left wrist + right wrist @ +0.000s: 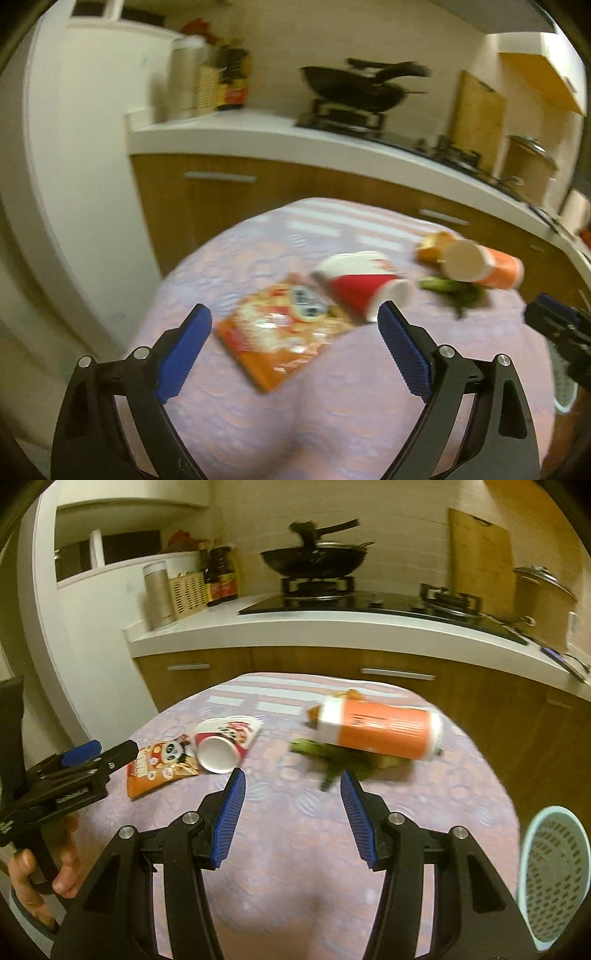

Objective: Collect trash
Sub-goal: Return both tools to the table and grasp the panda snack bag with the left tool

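Observation:
Trash lies on a table under a lilac cloth (332, 406) (295, 849). An orange snack packet (284, 332) (162, 768) lies flat just ahead of my left gripper (293, 308) (110, 751), whose jaws stand wide open and touch nothing. A red and white paper cup (362, 288) (225, 742) lies on its side beside the packet. Further right, an orange and white tube (487, 264) (380, 731) rests on green vegetable scraps (454, 291) (332, 760) and a yellowish scrap (432, 245). My right gripper (291, 773) (554, 321) hangs open and empty, short of the scraps.
A pale blue mesh basket (554, 871) (565, 391) stands at the table's right edge. Behind the table runs a white counter (221, 631) over wooden cabinets, with a wok (314, 561) on the hob, a pot (543, 594), a cutting board (480, 561) and bottles (221, 576).

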`<state>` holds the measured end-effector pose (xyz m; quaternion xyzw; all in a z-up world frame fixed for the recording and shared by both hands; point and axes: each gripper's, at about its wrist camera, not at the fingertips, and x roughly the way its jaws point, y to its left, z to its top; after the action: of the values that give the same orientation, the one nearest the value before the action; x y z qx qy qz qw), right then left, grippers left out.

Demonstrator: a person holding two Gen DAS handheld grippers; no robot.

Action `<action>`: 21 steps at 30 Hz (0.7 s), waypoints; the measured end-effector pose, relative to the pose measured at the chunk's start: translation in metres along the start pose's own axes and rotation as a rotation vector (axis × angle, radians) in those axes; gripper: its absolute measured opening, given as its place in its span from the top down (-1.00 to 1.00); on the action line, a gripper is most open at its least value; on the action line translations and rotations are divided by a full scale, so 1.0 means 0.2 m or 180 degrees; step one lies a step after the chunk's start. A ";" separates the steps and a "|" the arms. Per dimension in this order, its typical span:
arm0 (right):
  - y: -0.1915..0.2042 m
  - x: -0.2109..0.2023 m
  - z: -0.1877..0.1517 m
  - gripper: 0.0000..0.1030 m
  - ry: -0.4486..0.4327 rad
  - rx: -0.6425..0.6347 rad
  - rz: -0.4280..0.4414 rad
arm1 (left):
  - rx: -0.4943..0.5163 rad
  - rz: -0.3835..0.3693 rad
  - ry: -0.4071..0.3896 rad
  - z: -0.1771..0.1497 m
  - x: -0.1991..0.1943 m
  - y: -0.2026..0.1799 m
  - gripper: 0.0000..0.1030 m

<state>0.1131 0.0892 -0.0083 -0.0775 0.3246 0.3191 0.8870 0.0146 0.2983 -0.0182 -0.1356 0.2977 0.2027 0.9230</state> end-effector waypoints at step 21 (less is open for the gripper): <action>0.12 0.44 -0.02 0.03 0.0155 0.0176 0.0333 | 0.0330 -0.0017 0.0790 -0.06 0.35 0.00 -0.75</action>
<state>0.1476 0.1511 -0.0651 -0.0436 0.3584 0.3539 0.8628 0.0601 0.3149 -0.0701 -0.1125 0.4192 0.1662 0.8854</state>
